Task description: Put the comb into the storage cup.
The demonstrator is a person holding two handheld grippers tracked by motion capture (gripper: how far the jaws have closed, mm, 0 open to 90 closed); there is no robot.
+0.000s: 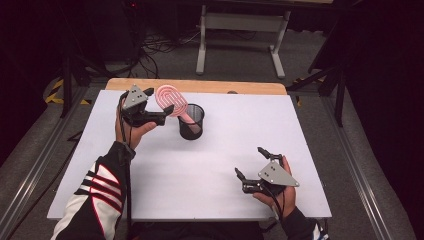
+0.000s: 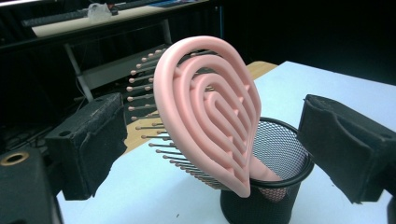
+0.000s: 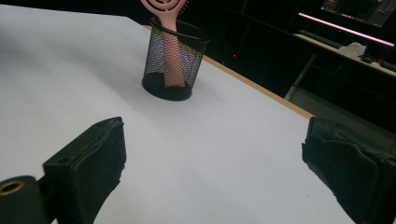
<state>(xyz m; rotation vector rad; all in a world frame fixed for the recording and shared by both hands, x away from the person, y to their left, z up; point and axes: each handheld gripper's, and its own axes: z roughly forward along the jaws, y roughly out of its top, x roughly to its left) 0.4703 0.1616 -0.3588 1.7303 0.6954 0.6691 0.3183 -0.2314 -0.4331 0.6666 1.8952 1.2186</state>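
A pink hairbrush point(image 1: 169, 97) stands handle-down in a black mesh cup point(image 1: 191, 122) on the white table top, its oval head leaning out to the left. My left gripper point(image 1: 160, 101) is open at the brush head. In the left gripper view the hairbrush point(image 2: 210, 112) rises from the cup point(image 2: 275, 186) between the two wide-set jaws, and neither pad touches it. My right gripper point(image 1: 248, 161) is open and holds nothing low over the table near the front right. From the right gripper view point(image 3: 215, 158) the cup point(image 3: 168, 88) and the brush handle point(image 3: 170, 56) stand farther off.
The white board point(image 1: 225, 190) lies on a wooden table whose far edge point(image 1: 200, 85) shows behind it. A white metal stand point(image 1: 240, 30) and cables are on the floor beyond. Metal rails run along both sides of the table.
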